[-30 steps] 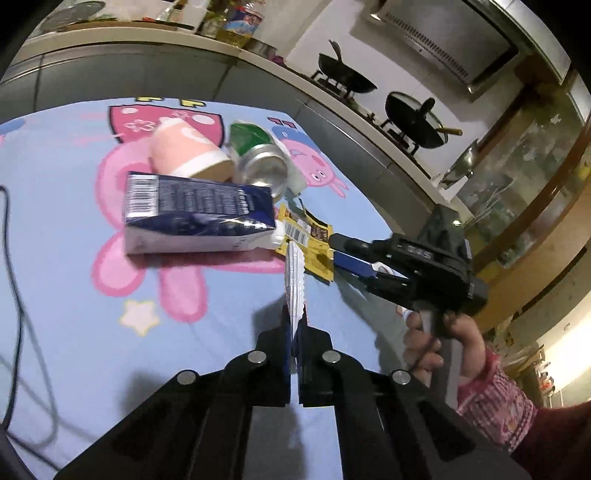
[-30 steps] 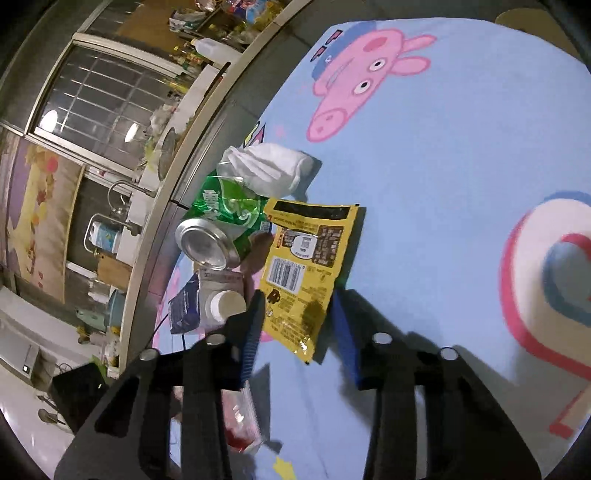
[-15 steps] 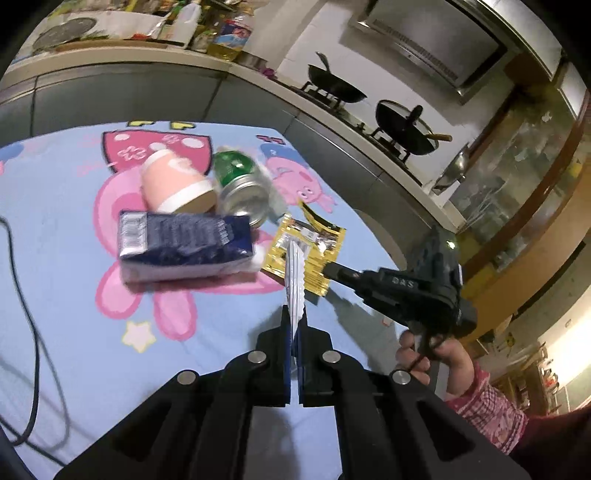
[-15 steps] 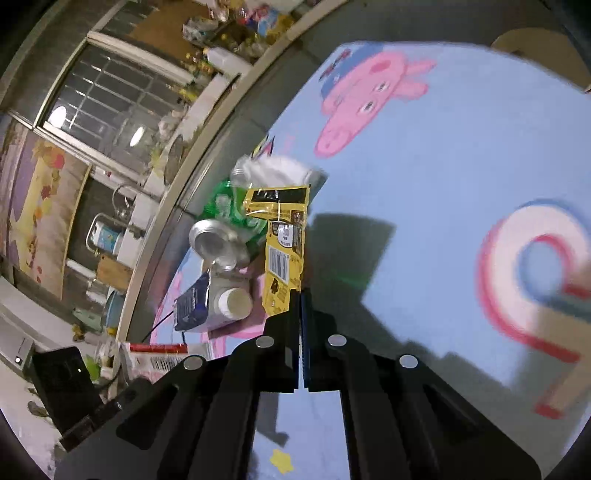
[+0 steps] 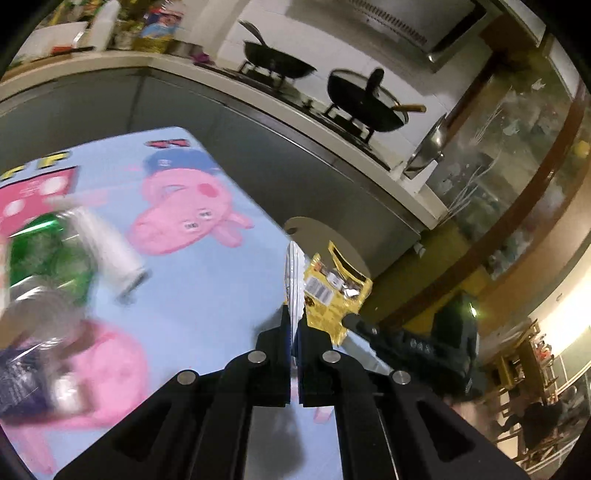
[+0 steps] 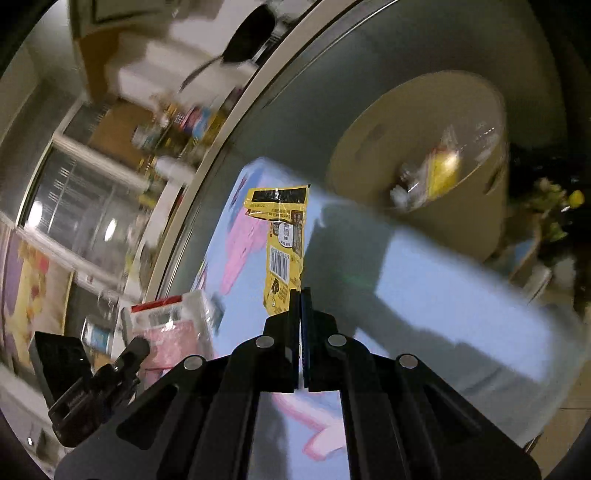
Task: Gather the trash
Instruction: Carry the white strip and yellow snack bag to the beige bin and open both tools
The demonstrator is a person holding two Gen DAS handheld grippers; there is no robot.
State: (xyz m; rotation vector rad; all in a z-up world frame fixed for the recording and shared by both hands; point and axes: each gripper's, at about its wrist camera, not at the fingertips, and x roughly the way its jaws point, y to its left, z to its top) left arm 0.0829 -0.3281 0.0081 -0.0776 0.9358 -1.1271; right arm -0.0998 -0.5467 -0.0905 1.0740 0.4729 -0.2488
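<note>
We see a cartoon-pig tablecloth [image 5: 207, 266], two black woks [image 5: 364, 101] on the stove [image 5: 332, 118], a range hood [image 5: 424, 22] above, a kitchen counter [image 5: 155, 62], and glass cabinet doors [image 5: 491, 162] alongside.

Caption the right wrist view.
Right gripper carries a yellow wrapper toward the beige bin.

Yellow wrapper [image 6: 282, 243] with black band; blue tablecloth [image 5: 207, 295], pink pigs

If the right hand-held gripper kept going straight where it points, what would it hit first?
Probably the beige bin past the table edge, though depth is blurry. The right hand-held gripper, shut on the yellow wrapper, aims roughly that way, slightly left of the bin's opening.
</note>
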